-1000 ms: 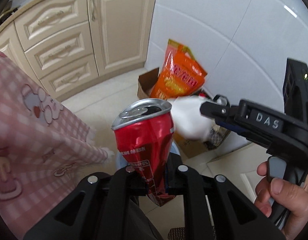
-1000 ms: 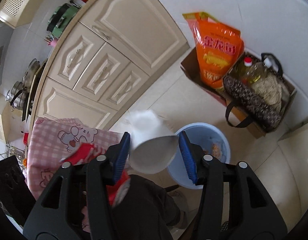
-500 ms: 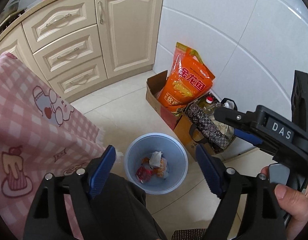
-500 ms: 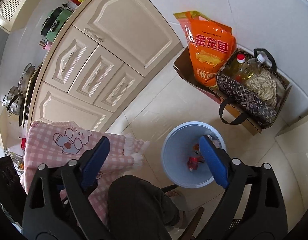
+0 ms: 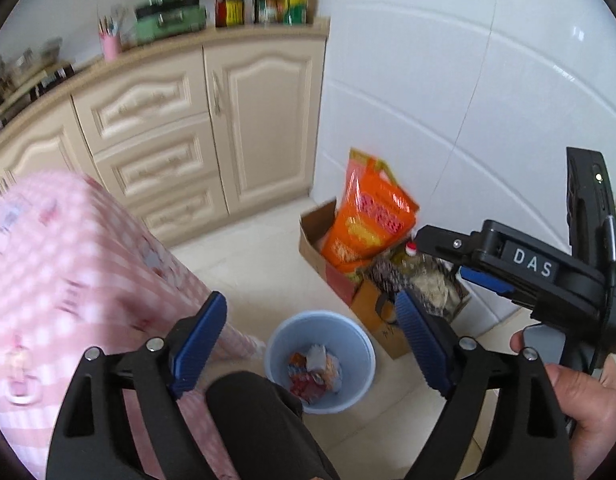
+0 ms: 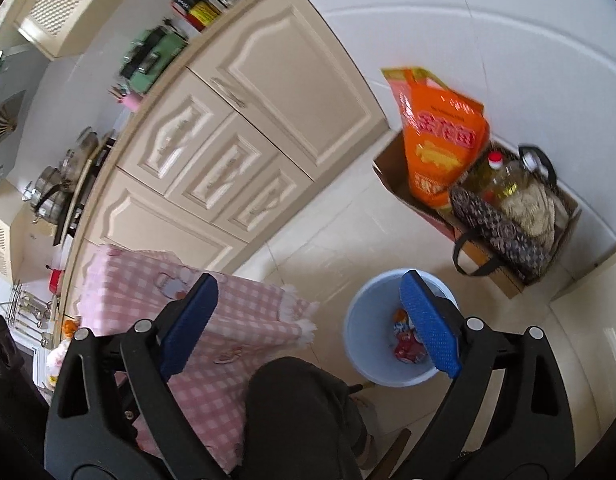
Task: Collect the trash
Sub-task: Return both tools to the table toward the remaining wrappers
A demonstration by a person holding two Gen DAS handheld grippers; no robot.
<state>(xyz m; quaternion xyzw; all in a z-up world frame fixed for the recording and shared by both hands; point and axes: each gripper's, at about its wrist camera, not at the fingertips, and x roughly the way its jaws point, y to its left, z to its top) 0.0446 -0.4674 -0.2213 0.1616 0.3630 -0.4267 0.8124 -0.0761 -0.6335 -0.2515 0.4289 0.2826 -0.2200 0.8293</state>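
Blue plastic bin below both claws, trash already in it
Left wrist: left gripper jaws opening wide, nothing between them; bin sits under and just ahead, holding light crumpled wrappers, soft, pinch any fold. Right wrist: right gripper spread wide, empty; bin below its right finger

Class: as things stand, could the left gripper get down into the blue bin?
Probably yes. The left gripper, jaws opening and empty, hangs above the blue bin, whose mouth is uncovered; the dark knee only borders it.
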